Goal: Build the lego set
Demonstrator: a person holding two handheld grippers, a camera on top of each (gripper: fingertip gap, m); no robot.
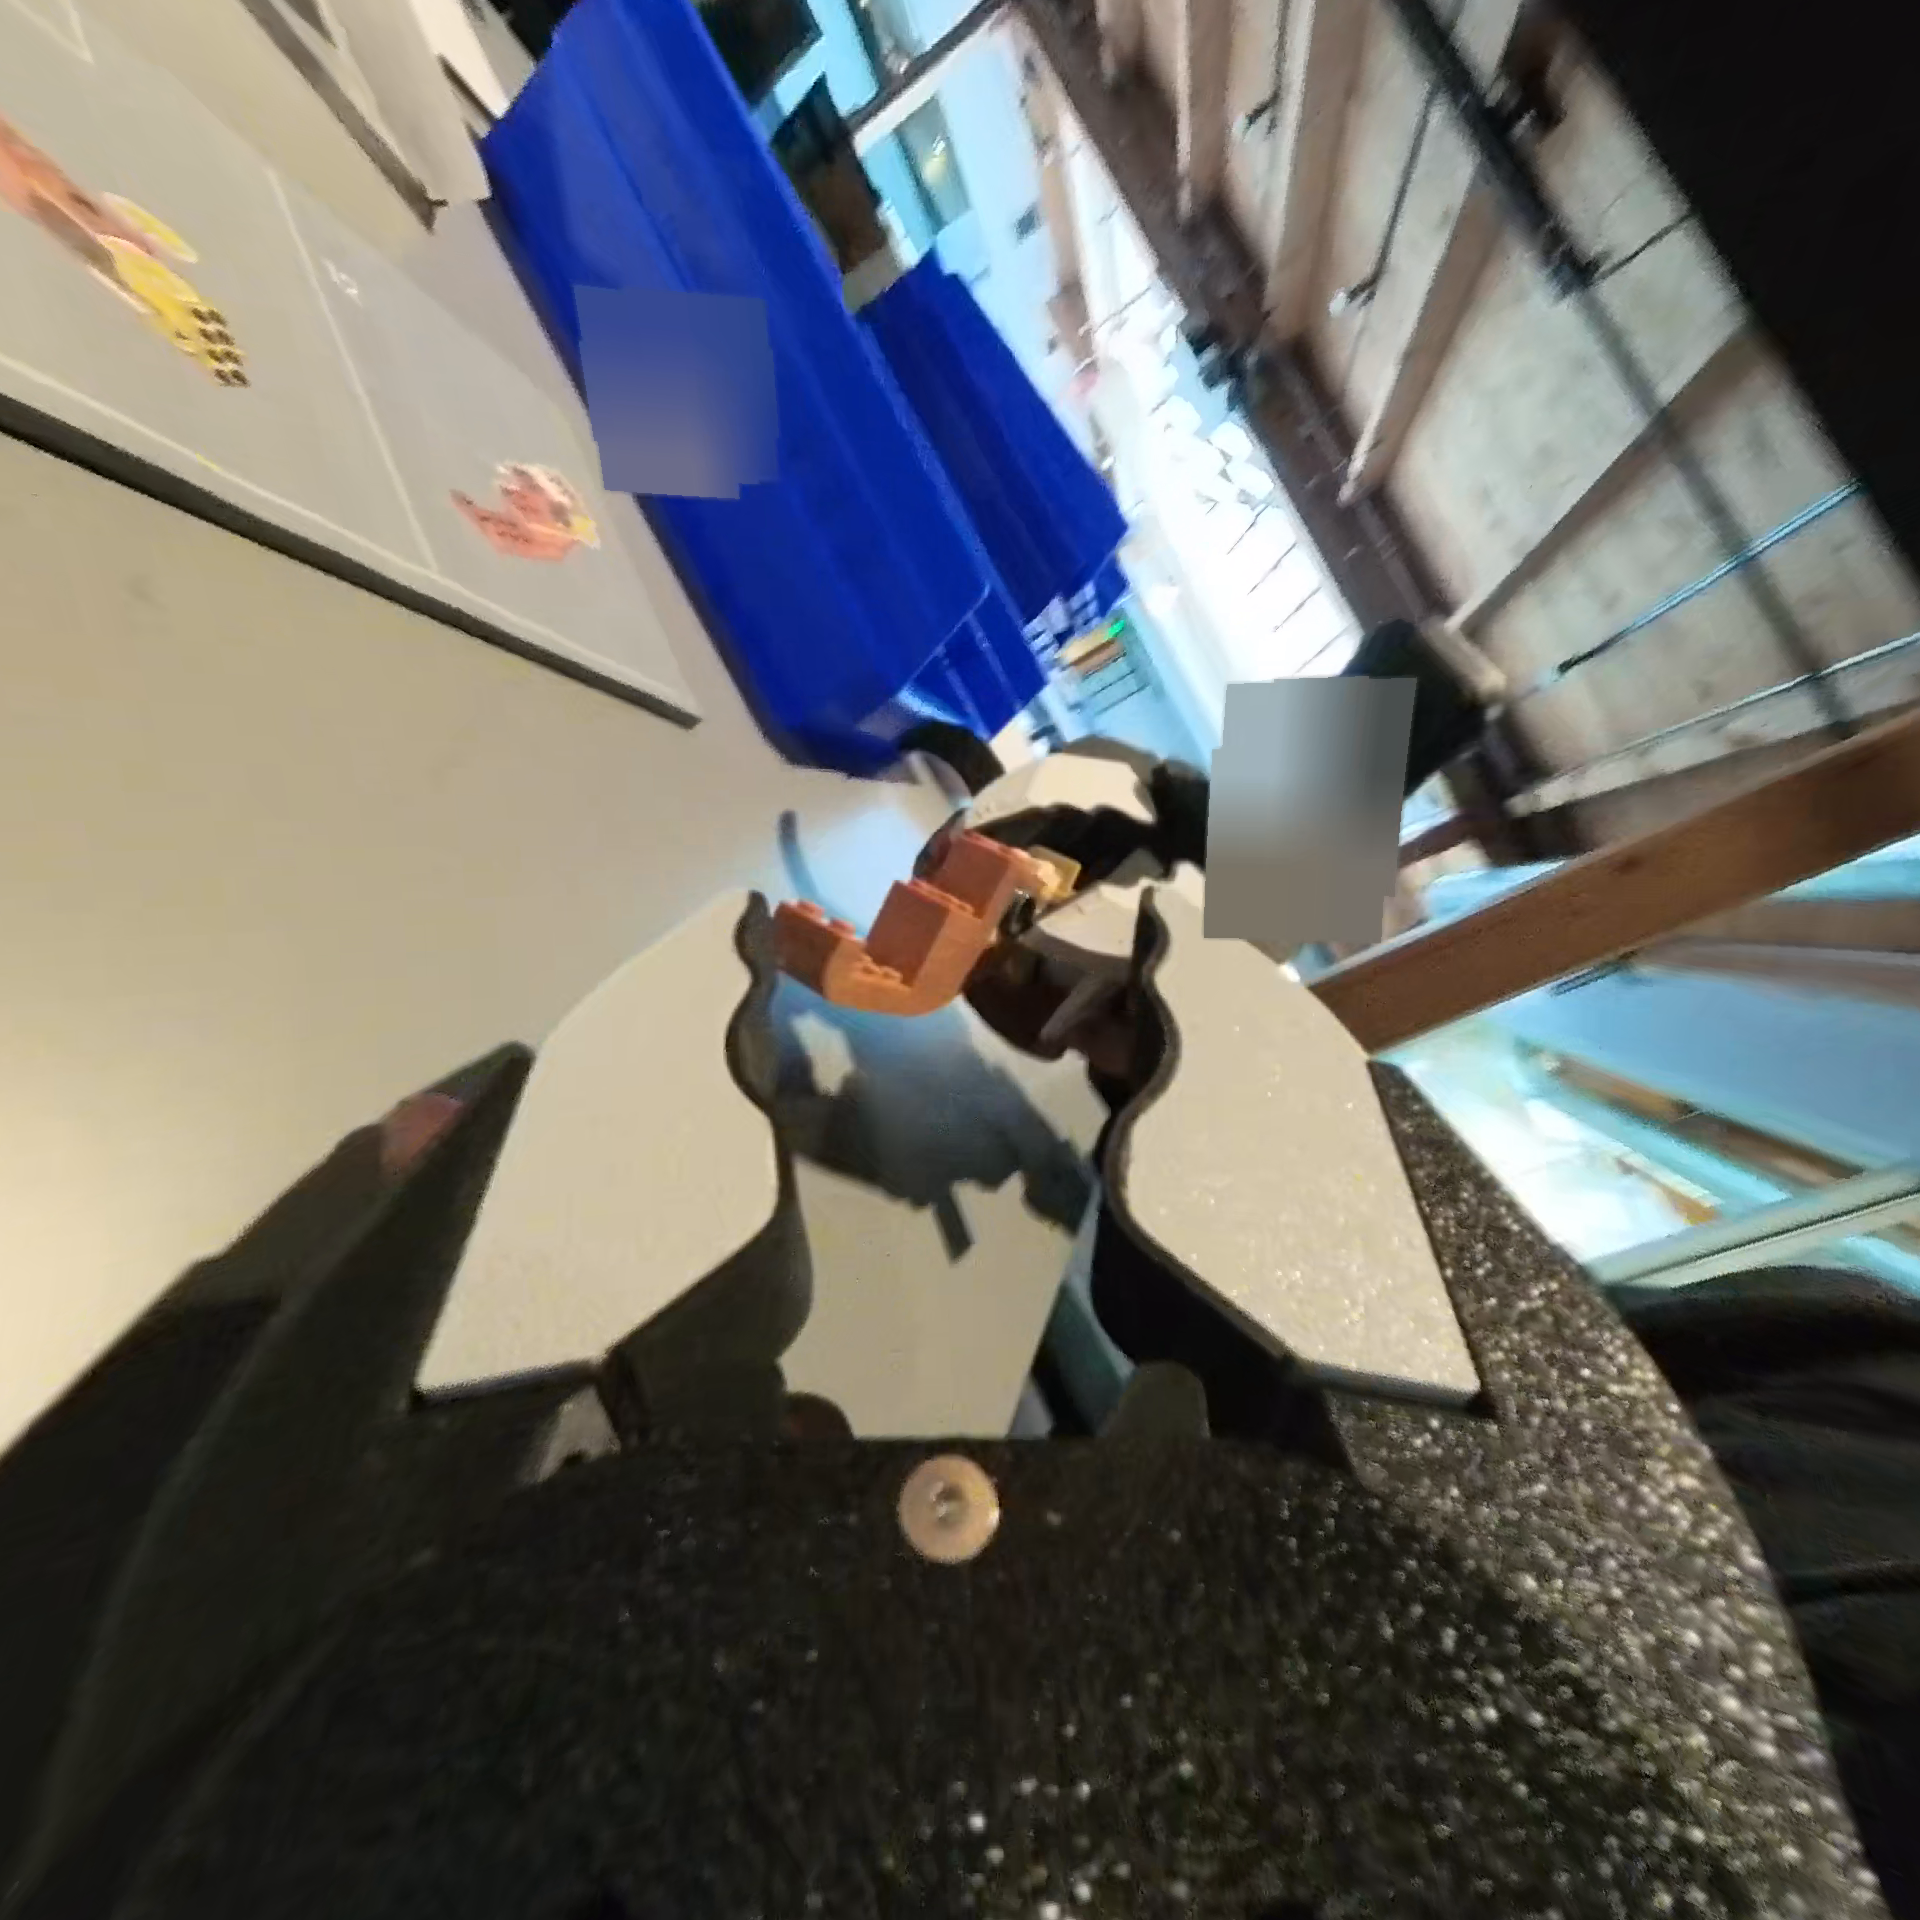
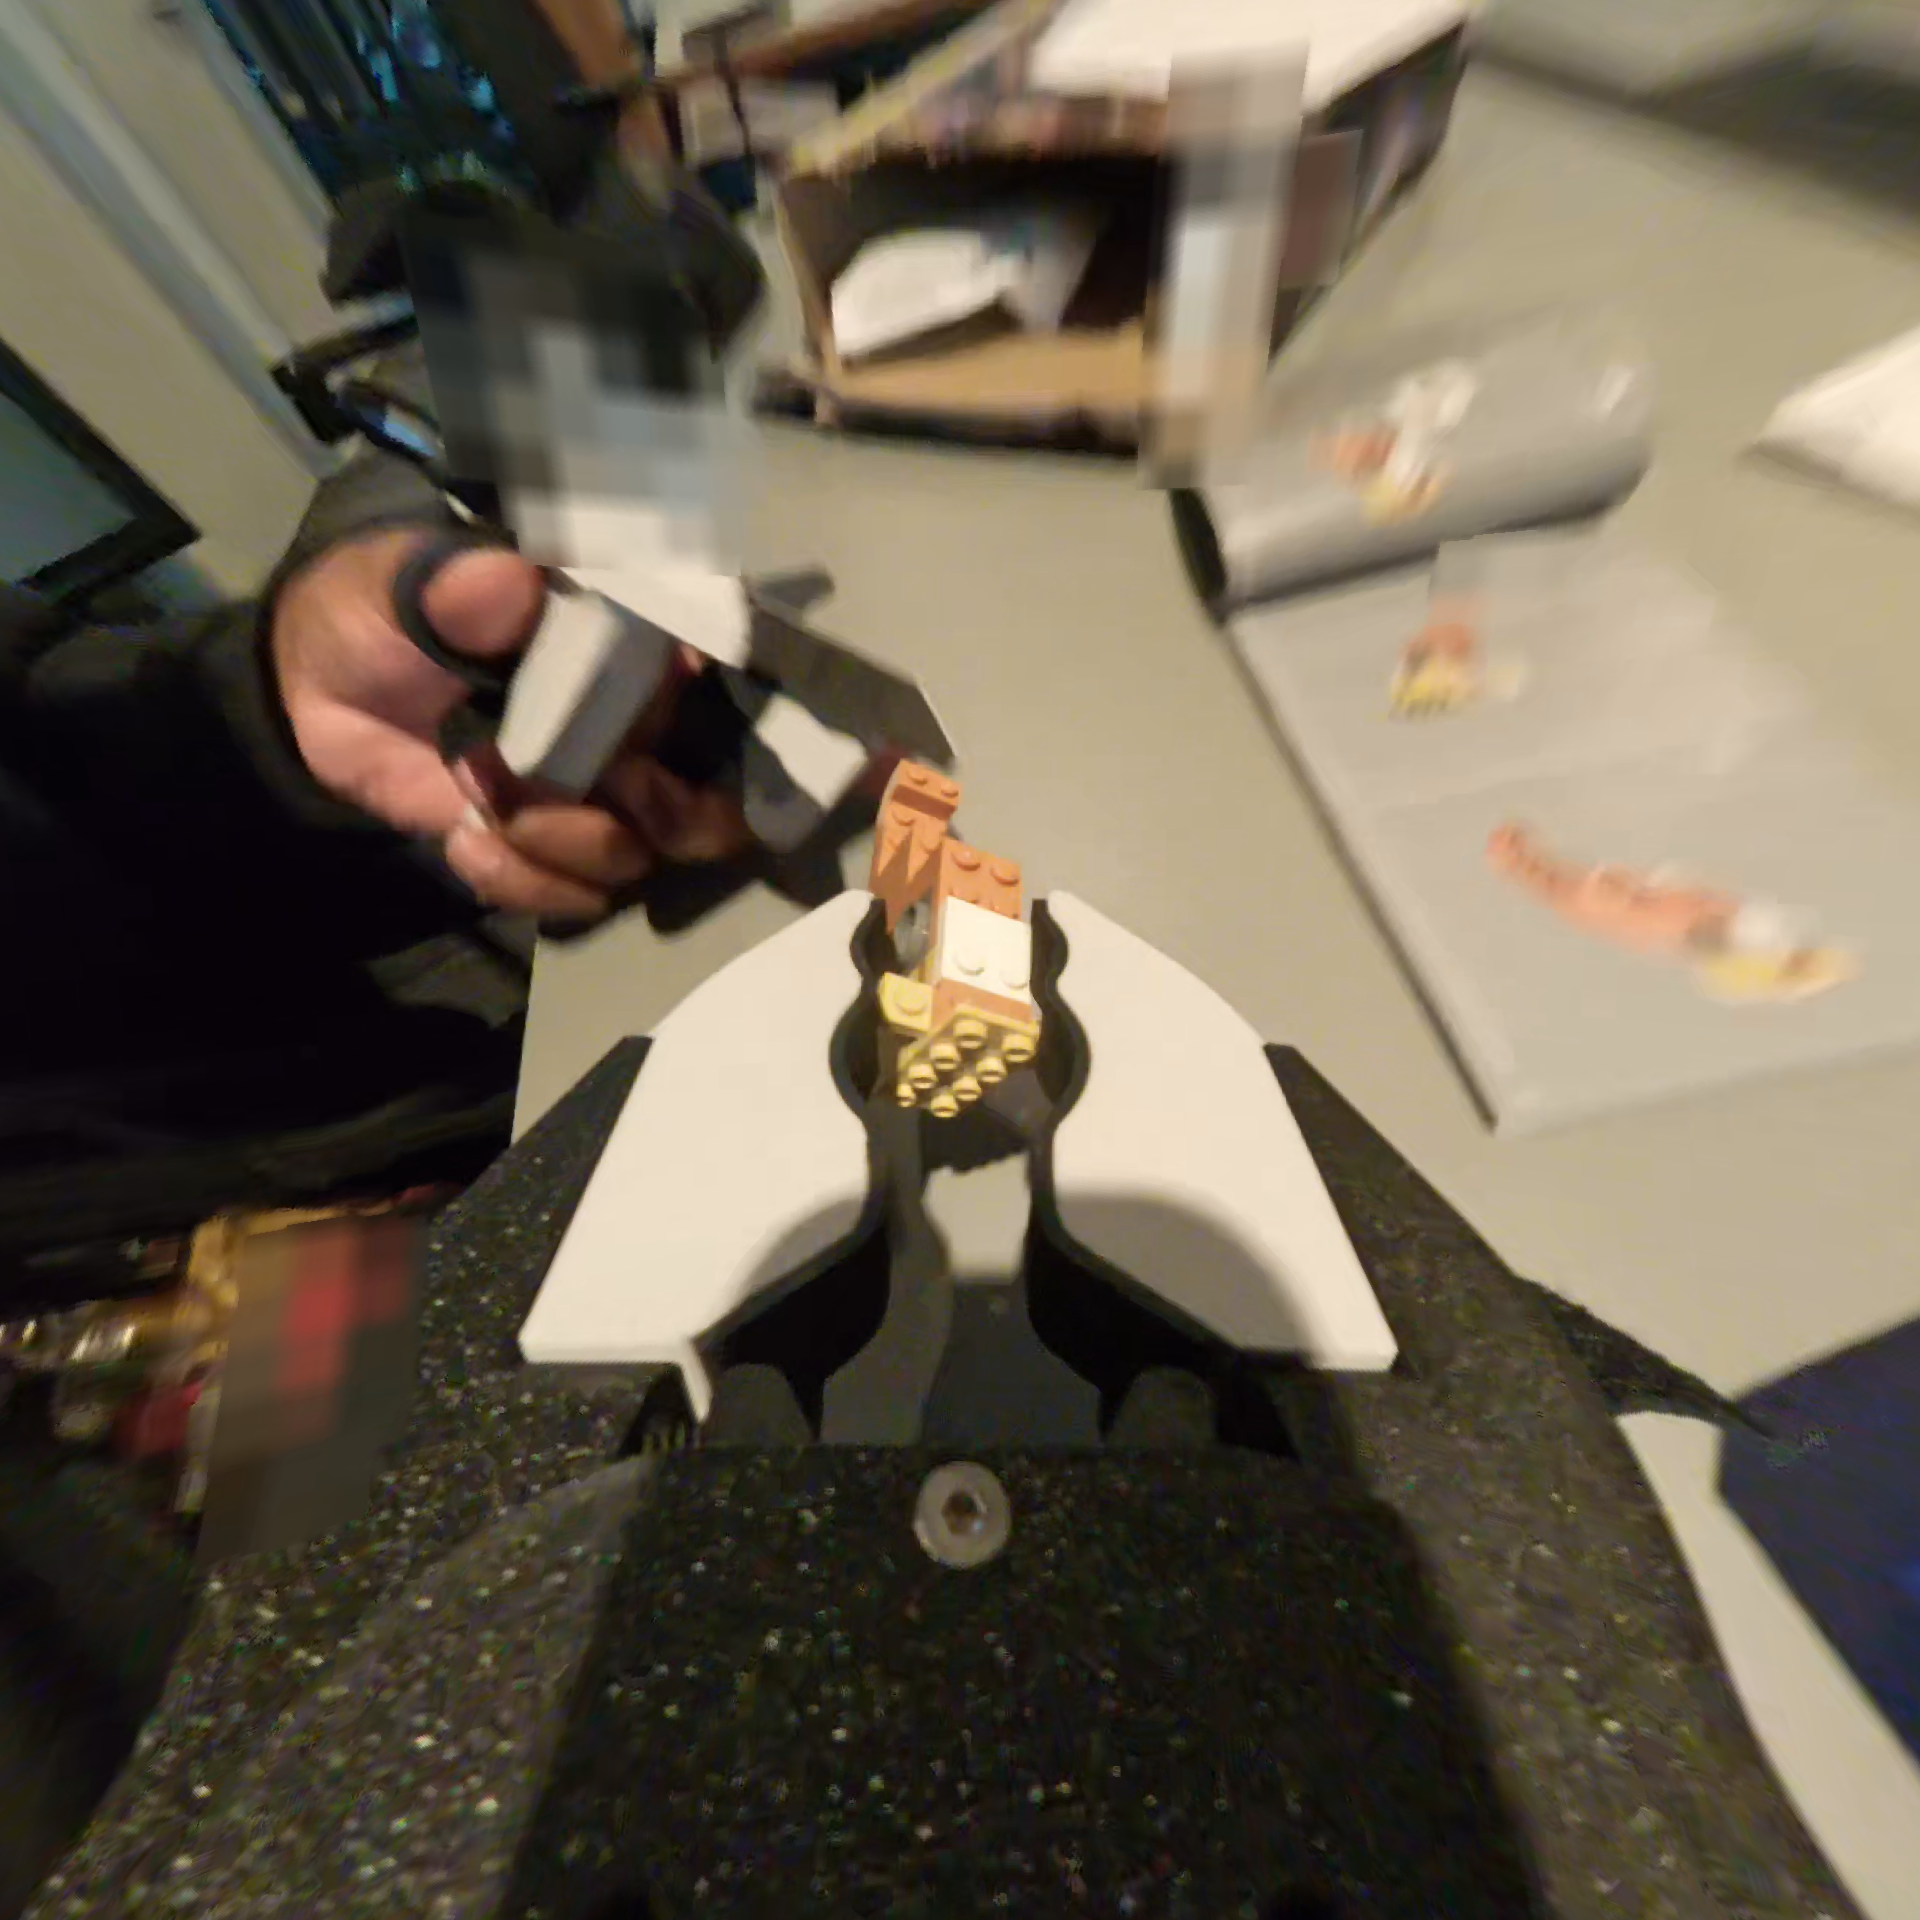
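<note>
A small lego assembly (image 2: 977, 956) has a tan studded plate, a white brick and orange stepped bricks. My right gripper (image 2: 951, 925) is shut on its tan and white end and holds it above the table. In the left wrist view the orange end (image 1: 914, 925) sticks out between the tips of my left gripper (image 1: 948, 914), close to the left finger. The left jaws stand wide apart and do not clamp it. The right gripper (image 1: 1049, 831) shows behind it. My left gripper (image 2: 821, 748), held by a hand (image 2: 395, 707), sits just beside the orange top.
An open instruction booklet (image 2: 1558, 779) lies on the grey table (image 2: 1039, 623) to the right; it also shows in the left wrist view (image 1: 312, 364). Blue bins (image 1: 779, 364) stand beyond it. A cardboard box (image 2: 987, 291) sits at the back.
</note>
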